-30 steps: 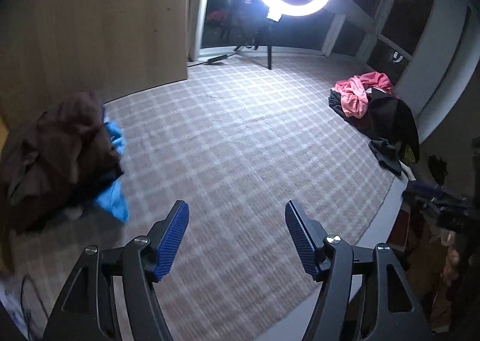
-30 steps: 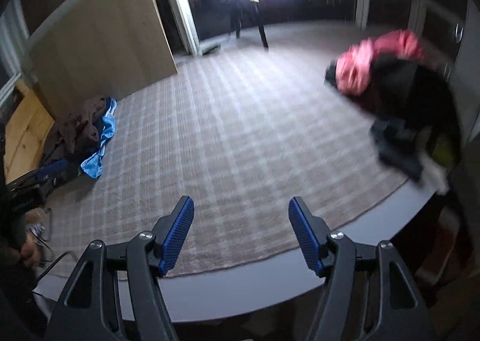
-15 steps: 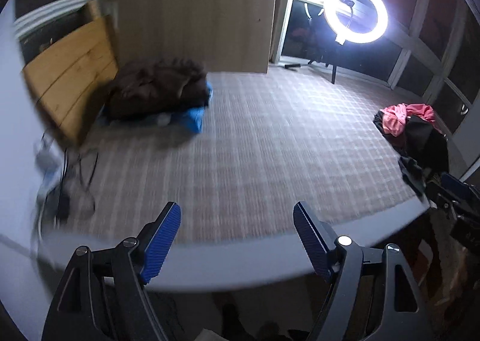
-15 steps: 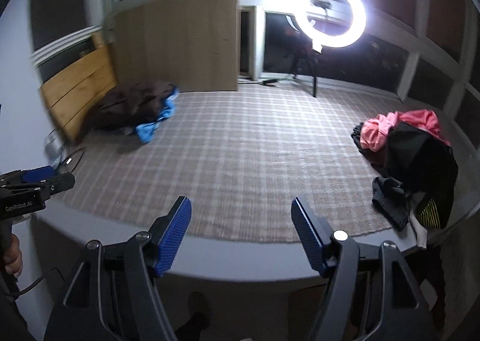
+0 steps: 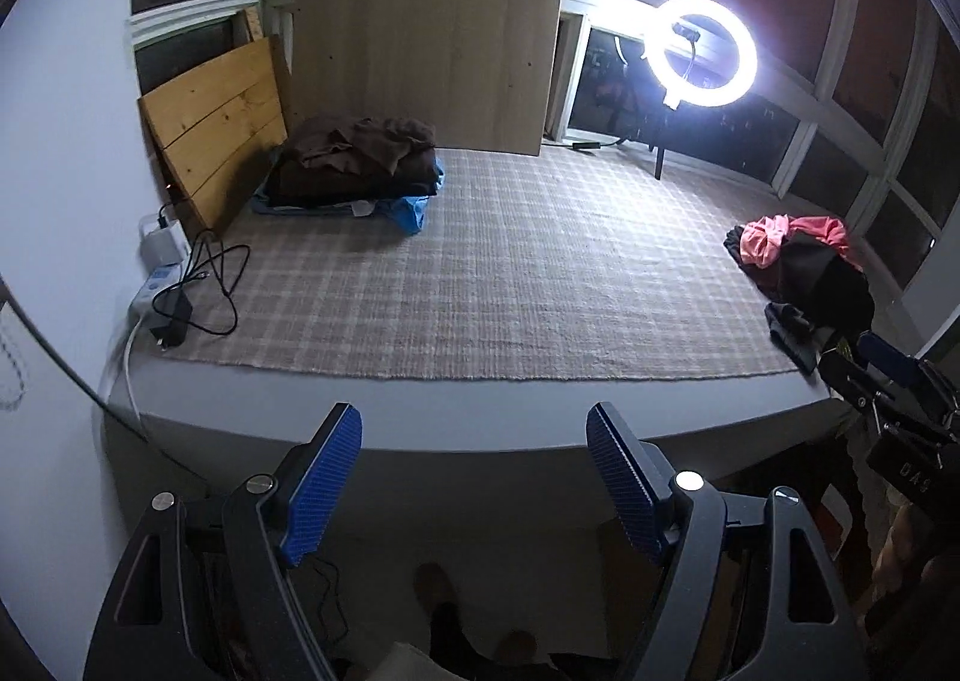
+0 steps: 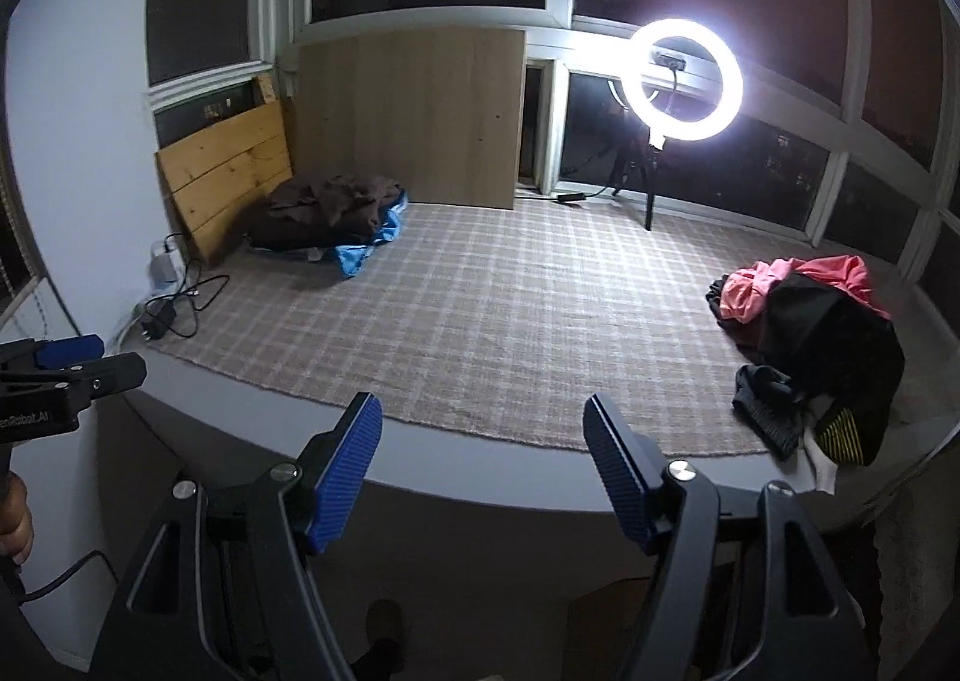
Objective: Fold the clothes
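Hand-held gripper (image 5: 474, 477) wide, plaid rug (image 5: 480, 273), dim room

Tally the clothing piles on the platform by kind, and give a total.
Stacked pile, brown and blue, back left by the wooden boards: 1
Loose heap, pink and black, right edge: 1
Total: 2

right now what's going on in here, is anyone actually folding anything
Not at this moment. A person holds a two-finger gripper in each hand, and both the left gripper and right gripper are open and empty, hanging in front of the platform's edge. On the checked beige rug, a stack of dark brown and blue clothes sits at the back left, and a loose heap of pink and black clothes waits on the right, untouched.
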Available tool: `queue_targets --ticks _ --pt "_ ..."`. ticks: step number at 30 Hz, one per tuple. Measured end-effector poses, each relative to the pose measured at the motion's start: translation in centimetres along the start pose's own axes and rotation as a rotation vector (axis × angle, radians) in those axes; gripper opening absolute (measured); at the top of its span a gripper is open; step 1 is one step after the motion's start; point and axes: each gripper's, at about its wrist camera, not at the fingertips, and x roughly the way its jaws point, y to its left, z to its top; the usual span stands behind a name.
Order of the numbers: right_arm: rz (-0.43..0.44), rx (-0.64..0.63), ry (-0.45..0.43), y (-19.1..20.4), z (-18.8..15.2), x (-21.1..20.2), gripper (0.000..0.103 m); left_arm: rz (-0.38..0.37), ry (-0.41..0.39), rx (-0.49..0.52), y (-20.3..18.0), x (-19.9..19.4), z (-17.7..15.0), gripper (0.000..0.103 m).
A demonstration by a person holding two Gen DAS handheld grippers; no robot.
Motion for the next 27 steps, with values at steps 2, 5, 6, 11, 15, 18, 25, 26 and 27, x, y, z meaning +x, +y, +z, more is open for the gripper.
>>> queue_targets --ticks 2,5,6,11,15,18,25,26,27 --pt "0.003 -0.008 -0.003 0.3 -0.2 -0.3 0.069 0.003 -0.004 -0.004 0.0 -0.4 -0.3 0.076" --pt "0.009 -0.011 -0.005 0.3 -0.4 -0.6 0.069 0.002 -0.007 -0.003 -0.2 -0.8 -0.7 0.076" --pt "0.011 -0.011 -0.004 0.2 -0.5 -0.7 0.069 0.001 -0.008 -0.001 -0.2 -0.9 -0.8 0.076" --pt "0.017 -0.007 -0.004 -0.1 -0.7 -0.9 0.069 0.027 -0.011 0.011 -0.7 -1.3 -1.2 0.076" --pt "0.015 -0.006 0.001 -0.4 -1.1 -0.9 0.069 0.037 -0.008 0.011 -1.1 -1.3 -1.3 0.076" --pt "0.016 0.004 0.008 -0.6 -1.3 -0.7 0.069 0.036 -0.020 0.019 -1.5 -1.7 -1.2 0.076" --pt "0.018 0.012 0.019 -0.9 -1.5 -0.4 0.069 0.049 -0.040 0.032 -2.2 -2.4 -0.9 0.076" --pt "0.017 0.011 0.019 -0.9 -1.5 -0.4 0.069 0.050 -0.044 0.032 -2.3 -2.4 -1.0 0.076" --pt "0.017 0.010 0.020 -0.9 -1.5 -0.4 0.069 0.050 -0.047 0.032 -2.4 -2.5 -1.0 0.076"
